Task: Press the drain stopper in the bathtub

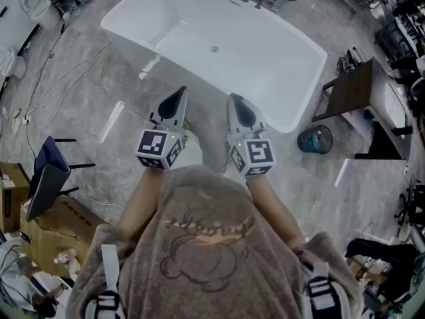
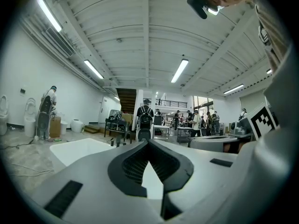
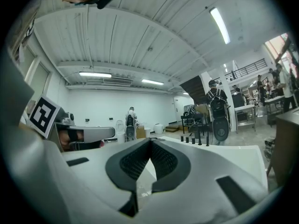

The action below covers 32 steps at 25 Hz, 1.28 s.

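A white freestanding bathtub point(image 1: 265, 65) stands ahead of me on the grey floor, with the small round drain stopper point(image 1: 214, 48) in the middle of its bottom. Both grippers are held side by side short of the tub's near rim, well away from the stopper. My left gripper point(image 1: 182, 92) is shut with nothing in it, its jaws meeting at the tip point(image 2: 148, 141). My right gripper point(image 1: 233, 99) is likewise shut and empty point(image 3: 150, 140). The tub point(image 2: 79, 150) shows beyond the left jaws, and the tub's rim point(image 3: 233, 155) with dark tap fittings point(image 3: 194, 139) beyond the right jaws.
A dark side table point(image 1: 348, 92) and a blue bucket point(image 1: 315, 139) stand right of the tub. Cables point(image 1: 60, 78) trail over the floor at left, near a dark folded panel point(image 1: 46, 171) and cardboard boxes point(image 1: 46, 228). People point(image 2: 145, 120) stand far off in the hall.
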Available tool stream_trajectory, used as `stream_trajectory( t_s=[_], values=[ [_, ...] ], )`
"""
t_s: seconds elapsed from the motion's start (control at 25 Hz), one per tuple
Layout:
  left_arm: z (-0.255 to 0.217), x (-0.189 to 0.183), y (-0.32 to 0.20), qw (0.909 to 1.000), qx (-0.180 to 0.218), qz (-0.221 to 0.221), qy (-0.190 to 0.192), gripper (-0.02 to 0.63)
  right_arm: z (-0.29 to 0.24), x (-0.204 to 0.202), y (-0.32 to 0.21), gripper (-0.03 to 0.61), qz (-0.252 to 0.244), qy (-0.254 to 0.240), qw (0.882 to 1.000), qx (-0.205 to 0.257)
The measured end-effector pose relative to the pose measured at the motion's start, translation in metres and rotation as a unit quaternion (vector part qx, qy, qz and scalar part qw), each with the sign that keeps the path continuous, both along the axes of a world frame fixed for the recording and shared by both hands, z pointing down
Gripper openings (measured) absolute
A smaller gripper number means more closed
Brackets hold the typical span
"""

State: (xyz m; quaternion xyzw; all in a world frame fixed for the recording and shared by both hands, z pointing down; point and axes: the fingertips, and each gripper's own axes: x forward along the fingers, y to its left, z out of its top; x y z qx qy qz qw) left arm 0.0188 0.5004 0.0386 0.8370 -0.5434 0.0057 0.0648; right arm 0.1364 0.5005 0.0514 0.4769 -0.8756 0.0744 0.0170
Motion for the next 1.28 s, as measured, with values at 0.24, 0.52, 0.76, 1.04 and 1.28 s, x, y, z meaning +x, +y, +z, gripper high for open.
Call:
stream_trajectory(
  t_s=[0.24, 0.52, 0.76, 1.04, 1.28],
  values=[
    [0.006, -0.011, -0.053, 0.9998, -0.008, 0.016, -0.007, 0.002, 0.004, -0.017, -0.049, 0.003, -0.001, 0.002, 1.000, 0.001],
    [0.007, -0.015, -0.123, 0.9993, -0.010, 0.035, -0.007, 0.002, 0.002, -0.029, -0.118, 0.003, 0.008, 0.000, 1.000, -0.002],
    [0.000, -0.024, -0.177, 0.9981, -0.009, 0.061, -0.009, 0.002, -0.001, -0.045, -0.168, 0.003, 0.027, -0.004, 1.000, -0.011],
    [-0.003, -0.038, -0.230, 0.9955, -0.010, 0.093, -0.014, 0.002, -0.005, -0.062, -0.218, 0.003, 0.056, -0.004, 0.998, -0.014],
    [-0.005, -0.042, -0.256, 0.9928, -0.009, 0.117, -0.021, 0.002, -0.006, -0.064, -0.241, 0.003, 0.077, -0.001, 0.997, -0.015]
  ],
)
